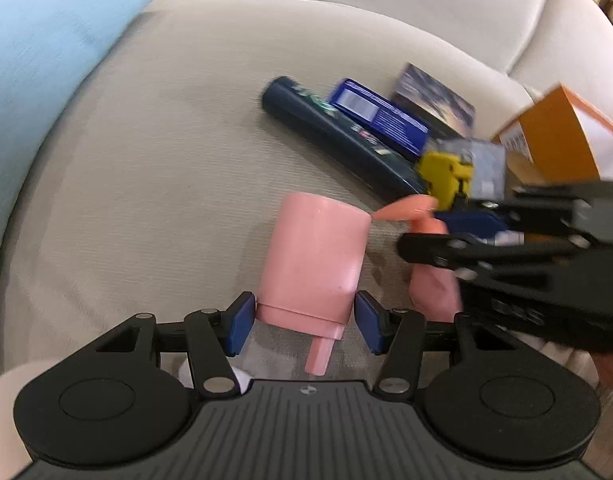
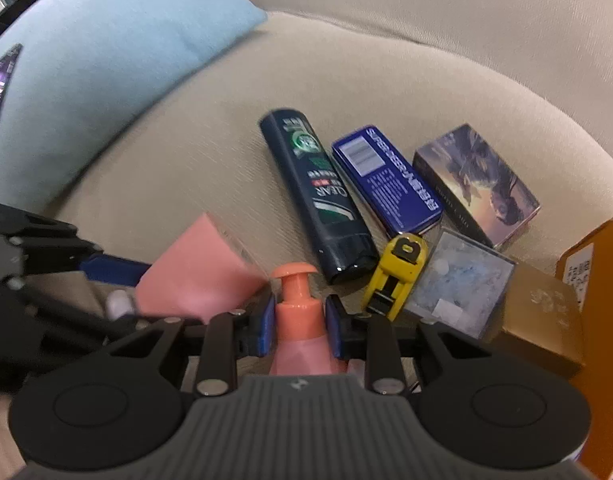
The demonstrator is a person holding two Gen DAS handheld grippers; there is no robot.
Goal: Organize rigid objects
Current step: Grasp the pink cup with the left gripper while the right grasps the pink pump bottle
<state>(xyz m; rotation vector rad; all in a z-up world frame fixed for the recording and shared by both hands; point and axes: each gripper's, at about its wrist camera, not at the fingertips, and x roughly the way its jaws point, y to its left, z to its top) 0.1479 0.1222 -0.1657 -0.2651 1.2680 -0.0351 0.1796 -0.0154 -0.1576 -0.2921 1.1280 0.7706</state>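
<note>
On the beige fabric sofa seat (image 1: 154, 152), a pink plastic cap (image 1: 314, 256) is framed by the left gripper (image 1: 304, 320). Its blue pads (image 1: 240, 326) stand half spread at the cap's lower end, just beside its sides; whether they actually press cannot be told from the blurred picture. If they do not, the cap could tip or roll on the soft cushion. To the right, a pink pump bottle (image 2: 300, 320) is pinched at the neck by the right gripper (image 2: 299, 322), its jaws drawn close on the collar below the mushroom-shaped pump head. Such a narrow hold could let the bottle swivel or slip. The two grippers work close together, so a collision between them is judged possible, and the yellow tape measure (image 2: 398, 276) just beside the bottle could be knocked.

The left wrist view shows the cap's whole body and the short stem at its near end, and the right gripper from the side. Only the right wrist view shows clearly the row behind: a dark blue shampoo bottle (image 2: 318, 196), a blue flat tin (image 2: 386, 180), an illustrated cardboard box (image 2: 478, 184), a clear plastic case (image 2: 462, 284) and a gold box (image 2: 542, 312). A light blue cushion (image 2: 106, 72) lies at far left in both.
</note>
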